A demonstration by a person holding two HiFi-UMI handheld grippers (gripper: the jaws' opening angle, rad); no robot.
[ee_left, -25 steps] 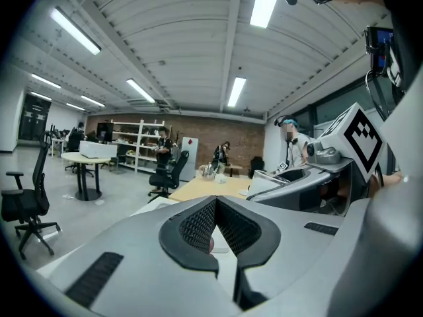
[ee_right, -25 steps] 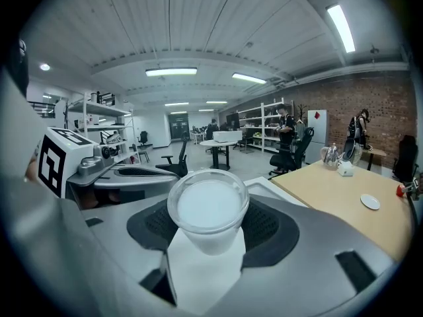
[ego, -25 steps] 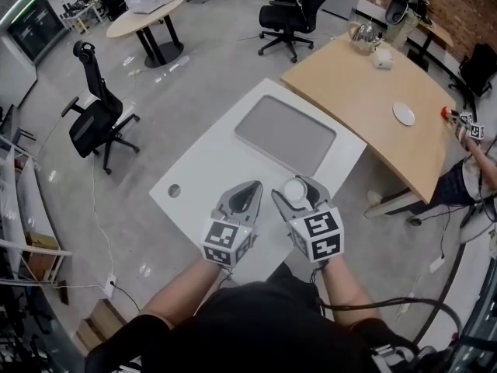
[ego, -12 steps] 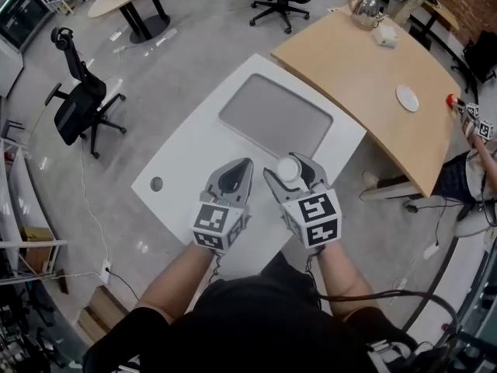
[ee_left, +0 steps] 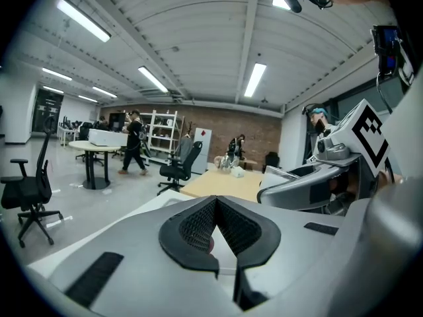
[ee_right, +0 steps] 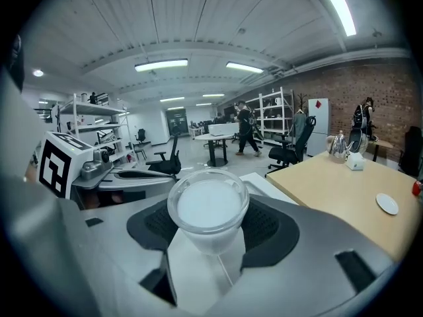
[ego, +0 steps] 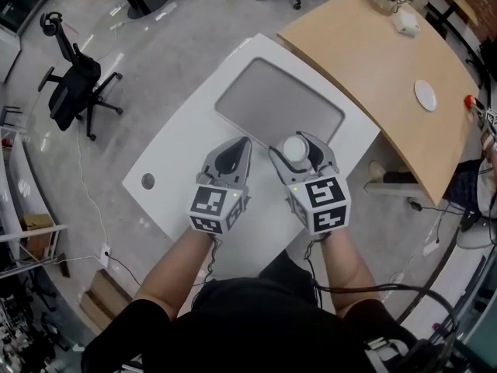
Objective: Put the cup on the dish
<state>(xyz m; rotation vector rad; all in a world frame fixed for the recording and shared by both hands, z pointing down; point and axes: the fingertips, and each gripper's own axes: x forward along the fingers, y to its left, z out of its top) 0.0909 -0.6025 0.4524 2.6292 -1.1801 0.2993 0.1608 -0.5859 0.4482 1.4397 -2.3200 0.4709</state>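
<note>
Between jaws of right gripper (ee_right: 208,235), cup (ee_right: 208,207); dish (ee_right: 386,203) well apart.

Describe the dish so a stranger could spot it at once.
Find the long tan wooden table right of the white table. The dish lies toward its right end: small, round, flat and white, unlike the red object nearby.

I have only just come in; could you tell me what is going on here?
A person stands at a white table with a claw in each hand. The right claw is shut on a cup, held over the table. The left claw is shut and empty. The dish lies on the wooden table, so the cup is not on it yet.
</note>
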